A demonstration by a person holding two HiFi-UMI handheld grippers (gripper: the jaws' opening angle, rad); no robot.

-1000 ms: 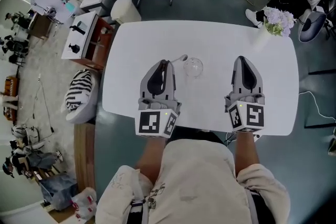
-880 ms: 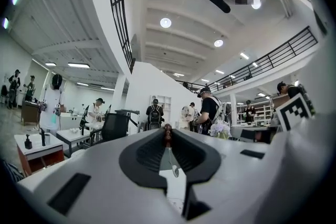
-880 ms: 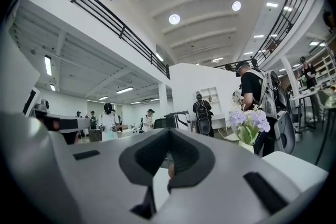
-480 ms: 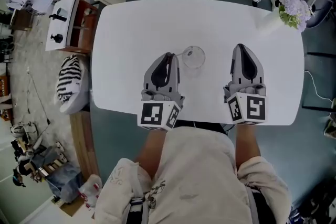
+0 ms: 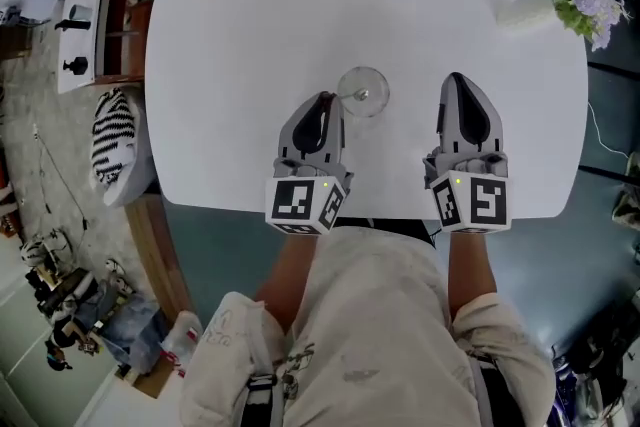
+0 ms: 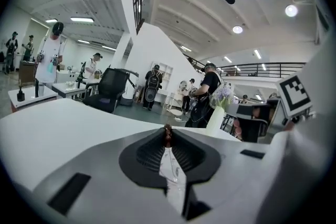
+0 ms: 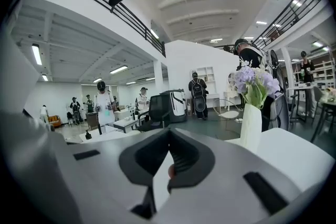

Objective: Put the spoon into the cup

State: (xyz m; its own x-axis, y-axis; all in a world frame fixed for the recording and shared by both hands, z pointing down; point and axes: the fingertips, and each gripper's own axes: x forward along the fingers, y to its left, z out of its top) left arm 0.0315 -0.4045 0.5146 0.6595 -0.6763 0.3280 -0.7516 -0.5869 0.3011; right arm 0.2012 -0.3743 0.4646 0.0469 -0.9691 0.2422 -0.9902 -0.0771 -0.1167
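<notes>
**Spoon end now over the cup: mind a tip-over**

Both grippers have sunk toward the table (image 5: 250, 35) since a second ago. The spoon (image 5: 345, 96), which lay at the rim of the cup (image 5: 363, 91) then, now reaches in across it. Your left gripper (image 5: 326, 101) is closed to a narrow slit on the spoon's handle. Your right gripper (image 5: 456, 80) has its tips together on nothing, well apart to the cup's right.

The cup is clear glass, probably light, and nothing steadies it. If you drag the spoon sideways against its wall, it could slide or topple. If you let go while most of the handle leans outside the rim, the spoon may lever back out onto the table.

The head view alone shows cup and spoon together, but from straight above, so you cannot tell how deep the spoon sits. The left gripper view shows the shiny handle pinched between the pads, which the gripper's body hides from above. The right gripper view adds only a flower vase (image 7: 251, 128) beyond its jaws.
</notes>
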